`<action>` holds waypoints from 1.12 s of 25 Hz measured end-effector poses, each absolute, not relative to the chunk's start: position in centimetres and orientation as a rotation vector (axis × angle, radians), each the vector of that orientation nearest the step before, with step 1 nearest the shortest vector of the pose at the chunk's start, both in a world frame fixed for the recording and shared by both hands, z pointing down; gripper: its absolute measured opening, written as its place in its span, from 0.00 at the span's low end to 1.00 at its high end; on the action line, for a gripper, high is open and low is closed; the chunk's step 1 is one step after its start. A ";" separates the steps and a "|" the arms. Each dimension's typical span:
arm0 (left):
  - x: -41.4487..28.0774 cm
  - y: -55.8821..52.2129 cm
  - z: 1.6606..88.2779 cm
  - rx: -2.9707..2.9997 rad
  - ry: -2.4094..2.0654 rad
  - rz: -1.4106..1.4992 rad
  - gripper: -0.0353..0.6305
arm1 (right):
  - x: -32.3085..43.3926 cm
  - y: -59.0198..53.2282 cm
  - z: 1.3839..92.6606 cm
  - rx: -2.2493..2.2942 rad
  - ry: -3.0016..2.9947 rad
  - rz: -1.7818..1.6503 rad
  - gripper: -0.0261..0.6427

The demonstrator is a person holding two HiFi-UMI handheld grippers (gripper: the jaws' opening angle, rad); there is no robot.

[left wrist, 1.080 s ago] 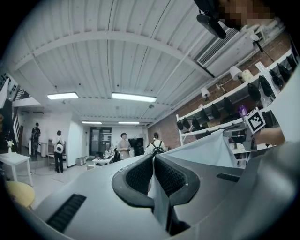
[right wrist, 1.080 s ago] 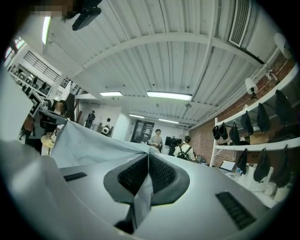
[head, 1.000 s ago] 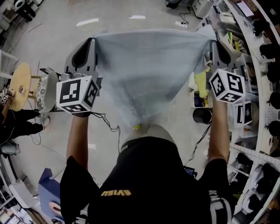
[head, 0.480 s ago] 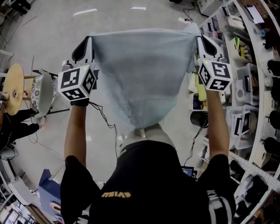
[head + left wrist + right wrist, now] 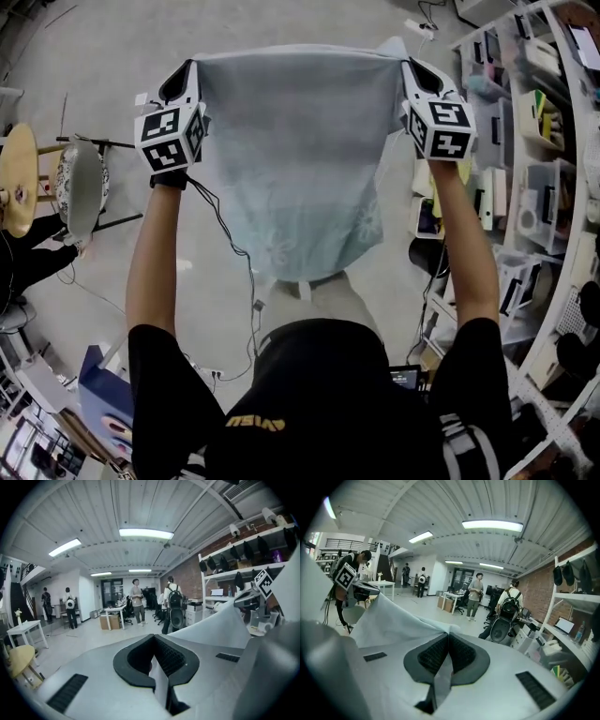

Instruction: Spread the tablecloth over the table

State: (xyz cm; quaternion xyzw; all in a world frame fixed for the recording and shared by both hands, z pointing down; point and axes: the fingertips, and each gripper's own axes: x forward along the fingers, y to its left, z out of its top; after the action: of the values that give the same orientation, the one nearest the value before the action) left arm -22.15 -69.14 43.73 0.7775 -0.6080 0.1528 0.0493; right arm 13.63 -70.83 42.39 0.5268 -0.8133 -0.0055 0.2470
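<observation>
The tablecloth (image 5: pixel 295 159) is a thin pale blue-grey sheet, stretched in the air between my two grippers with its lower part hanging toward the person's body. My left gripper (image 5: pixel 190 70) is shut on its top left corner. My right gripper (image 5: pixel 410 66) is shut on the top right corner. In the left gripper view the jaws (image 5: pixel 157 665) pinch a fold of tablecloth (image 5: pixel 220 625), which runs off to the right. In the right gripper view the closed jaws (image 5: pixel 446 660) grip the tablecloth (image 5: pixel 389 616), which runs off to the left. No table is visible under the cloth.
Shelves (image 5: pixel 534 141) full of boxes line the right side. At the left are a round wooden stool (image 5: pixel 17 178) and a chair with a patterned seat (image 5: pixel 75 183). A cable (image 5: pixel 239 262) hangs from the left gripper. People (image 5: pixel 137 599) stand far off by desks.
Both grippers have moved forward, away from the body, and look smaller and higher in the head view. The cloth went with them, and its hanging part has spread wider.
</observation>
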 end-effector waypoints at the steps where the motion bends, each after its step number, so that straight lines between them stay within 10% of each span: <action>1: -22.1 -70.1 44.9 2.358 -1.852 0.496 0.08 | 13.7 -71.8 43.7 1.430 -2.214 0.001 0.05; 5: -22.8 -74.1 51.3 2.297 -1.827 0.675 0.09 | 13.1 -76.1 49.5 1.378 -2.172 0.064 0.06; 7: -24.2 -75.8 56.2 2.211 -1.806 0.885 0.37 | 12.7 -78.1 53.7 1.335 -2.139 0.193 0.30; 9: -26.4 -75.8 60.3 2.090 -1.835 1.053 0.39 | 13.1 -79.0 58.2 1.349 -2.084 0.416 0.49; 28: -21.9 -56.6 67.0 2.195 -1.679 0.909 0.33 | 21.4 -59.0 74.1 1.157 -1.954 0.617 0.41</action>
State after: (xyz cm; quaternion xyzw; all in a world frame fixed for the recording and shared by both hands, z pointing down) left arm -21.86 -56.62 66.99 0.7494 -0.5732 0.3104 0.1160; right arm 21.44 -58.96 74.06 0.4540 -0.7666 0.2421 0.3841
